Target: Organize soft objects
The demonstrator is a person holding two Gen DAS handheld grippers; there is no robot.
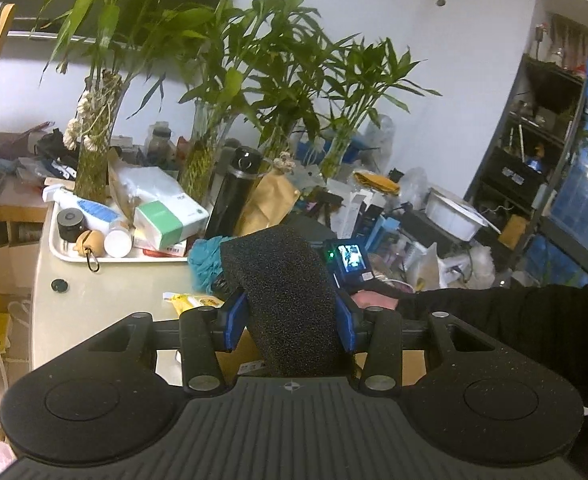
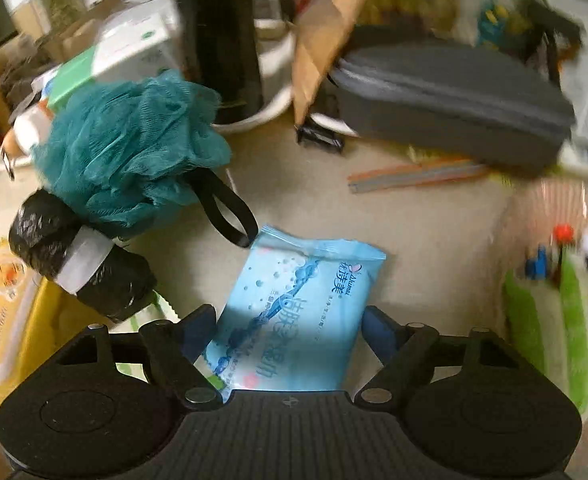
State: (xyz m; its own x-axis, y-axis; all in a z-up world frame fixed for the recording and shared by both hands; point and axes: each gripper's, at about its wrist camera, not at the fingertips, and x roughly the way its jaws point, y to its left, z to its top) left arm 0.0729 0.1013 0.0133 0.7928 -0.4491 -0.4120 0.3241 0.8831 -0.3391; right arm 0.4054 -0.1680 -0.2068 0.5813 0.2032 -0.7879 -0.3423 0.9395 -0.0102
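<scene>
A black foam sponge (image 1: 289, 300) was pinched between the blue pads of the left gripper (image 1: 291, 322), and it was held upright above the edge of the beige table (image 1: 105, 300), its upper end rising well past the fingertips. Behind the sponge, a teal mesh bath pouf (image 1: 205, 262) was seen on the table, near a white tray (image 1: 69, 254) crowded with bottles and a green-and-white box (image 1: 165, 222). A black flask (image 1: 233, 192) and several vases of lucky bamboo (image 1: 285, 80) were set further back.

In the right wrist view, a light blue wet-wipe pack (image 2: 294, 320) was gripped between the fingers of the right gripper (image 2: 289, 330), which were closed against its two long sides. The pack was tilted, its far corner just beside the black loop (image 2: 225, 208) of the bath pouf (image 2: 133, 148). A black roll of bags with a white band (image 2: 81, 256) was lying to the left, touching the pouf. A grey zipped case (image 2: 454, 96) was resting at the far right of the table (image 2: 434, 248), well apart from the pack.
</scene>
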